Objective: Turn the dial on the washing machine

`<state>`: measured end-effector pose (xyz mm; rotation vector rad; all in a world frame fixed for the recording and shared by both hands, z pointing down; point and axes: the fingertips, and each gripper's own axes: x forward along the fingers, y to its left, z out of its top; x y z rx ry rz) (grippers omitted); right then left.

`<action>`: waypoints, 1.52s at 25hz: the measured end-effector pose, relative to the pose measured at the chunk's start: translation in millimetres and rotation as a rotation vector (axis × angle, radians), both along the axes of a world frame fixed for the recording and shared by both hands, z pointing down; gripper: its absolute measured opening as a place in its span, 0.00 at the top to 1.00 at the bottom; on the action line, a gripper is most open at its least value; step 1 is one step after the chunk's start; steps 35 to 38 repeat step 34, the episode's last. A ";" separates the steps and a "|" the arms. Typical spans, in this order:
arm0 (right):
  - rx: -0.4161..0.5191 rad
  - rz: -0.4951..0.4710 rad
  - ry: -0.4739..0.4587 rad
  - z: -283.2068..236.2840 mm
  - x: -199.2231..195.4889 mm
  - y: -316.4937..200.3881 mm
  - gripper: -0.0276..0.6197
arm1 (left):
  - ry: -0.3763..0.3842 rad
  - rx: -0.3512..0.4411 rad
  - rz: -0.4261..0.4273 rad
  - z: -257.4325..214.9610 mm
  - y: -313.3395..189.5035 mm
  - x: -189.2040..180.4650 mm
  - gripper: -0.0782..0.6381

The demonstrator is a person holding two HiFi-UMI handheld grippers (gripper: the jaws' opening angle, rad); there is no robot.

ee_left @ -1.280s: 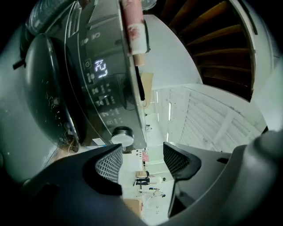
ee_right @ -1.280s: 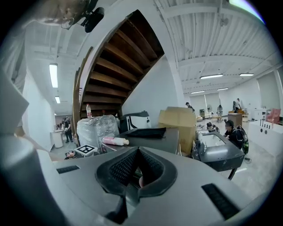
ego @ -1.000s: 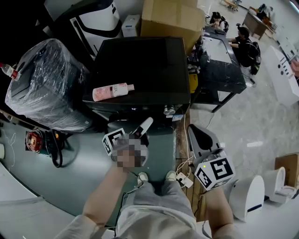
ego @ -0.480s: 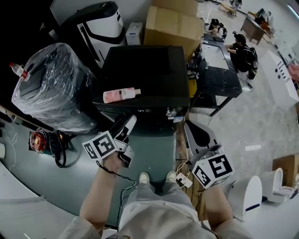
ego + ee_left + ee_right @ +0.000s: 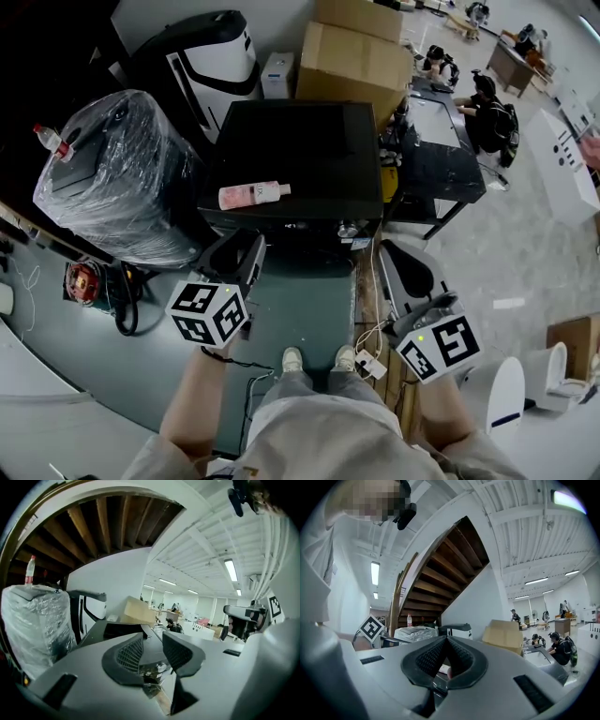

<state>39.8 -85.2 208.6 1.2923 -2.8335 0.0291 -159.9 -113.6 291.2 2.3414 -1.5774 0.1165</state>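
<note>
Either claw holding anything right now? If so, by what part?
Nothing is held. The left claw has just been closing, but its jaws stand apart with nothing between them; the right claw is shut and empty.

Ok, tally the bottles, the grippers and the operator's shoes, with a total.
Bottles: 2, pink bottle and red-capped bottle
Grippers: 2, left gripper and right gripper
Shoes: 2, left shoe and right shoe
Total: 6
</note>
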 end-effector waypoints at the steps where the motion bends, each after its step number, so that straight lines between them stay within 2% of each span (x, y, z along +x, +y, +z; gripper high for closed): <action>1: 0.002 -0.002 0.002 -2.3 0.1 1.3 0.92 | -0.024 0.013 0.018 -4.4 2.8 2.4 0.70; 5: 0.014 -0.016 0.039 -16.0 -1.5 10.5 0.91 | -0.113 0.085 0.084 -25.1 12.9 14.9 0.72; 10: 0.061 0.020 0.053 -36.1 6.1 16.3 0.92 | -0.245 0.215 0.079 -55.3 26.0 16.6 0.79; 12: 0.060 0.030 0.045 -38.0 10.0 16.5 0.92 | -0.300 0.239 0.078 -61.0 30.8 16.4 0.82; 17: 0.046 0.019 0.053 -34.5 12.7 20.0 0.92 | -0.373 0.248 0.089 -60.9 39.0 24.2 0.83; 27: 0.046 0.018 0.021 -38.0 19.9 17.1 0.91 | -0.378 0.286 0.033 -73.1 32.8 15.3 0.86; 34: -0.003 -0.006 -0.034 -35.4 21.3 8.8 0.91 | -0.383 0.298 0.039 -82.3 31.7 20.3 0.86; 38: -0.003 -0.006 -0.034 -35.4 21.3 8.8 0.91 | -0.383 0.298 0.039 -82.3 31.7 20.3 0.86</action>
